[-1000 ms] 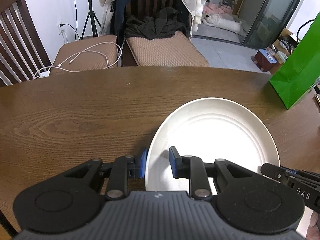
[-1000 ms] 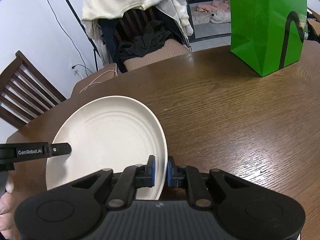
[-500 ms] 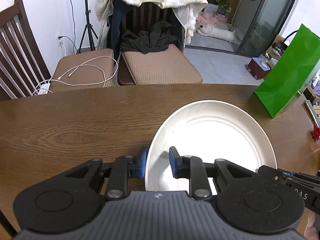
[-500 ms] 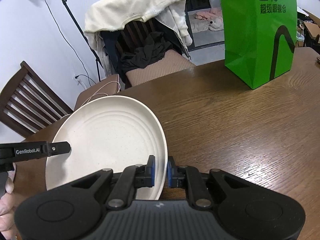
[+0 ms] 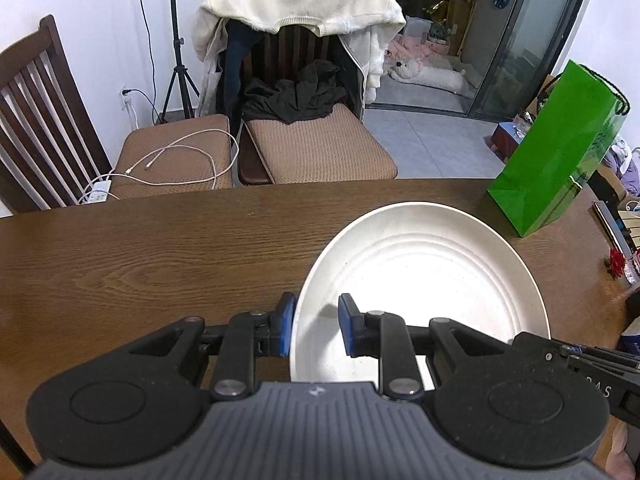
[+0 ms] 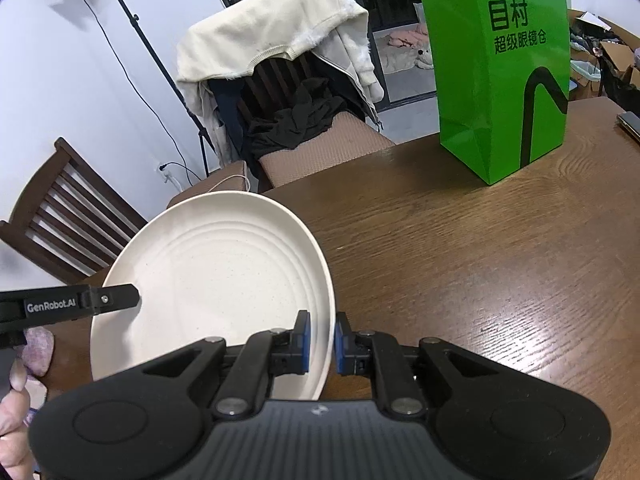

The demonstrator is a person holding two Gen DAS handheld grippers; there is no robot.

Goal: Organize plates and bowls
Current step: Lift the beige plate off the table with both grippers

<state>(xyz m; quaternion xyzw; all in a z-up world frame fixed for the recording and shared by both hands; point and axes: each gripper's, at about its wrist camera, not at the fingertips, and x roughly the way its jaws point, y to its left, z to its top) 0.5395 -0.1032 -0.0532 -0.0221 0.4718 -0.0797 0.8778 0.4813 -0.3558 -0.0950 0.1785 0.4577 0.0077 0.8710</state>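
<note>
A large cream plate (image 5: pixel 424 280) is held in the air above the brown wooden table (image 5: pixel 160 252). My left gripper (image 5: pixel 316 328) straddles the plate's left rim; its blue pads stand a little apart, one on each side of the rim. My right gripper (image 6: pixel 320 340) is shut on the plate's right rim (image 6: pixel 326 320); the plate (image 6: pixel 216 280) fills the left of the right wrist view. The left gripper's finger (image 6: pixel 80 304) shows at the plate's far edge there.
A green paper bag (image 5: pixel 556 168) stands on the table at the right, also in the right wrist view (image 6: pixel 504 72). Chairs (image 5: pixel 316 148) with clothes and a white cable stand beyond the far table edge. Small items (image 5: pixel 620 264) lie at the right edge.
Both grippers and the plate have risen above the table, so more of the chairs and room shows. The grip on the plate looks the same.
</note>
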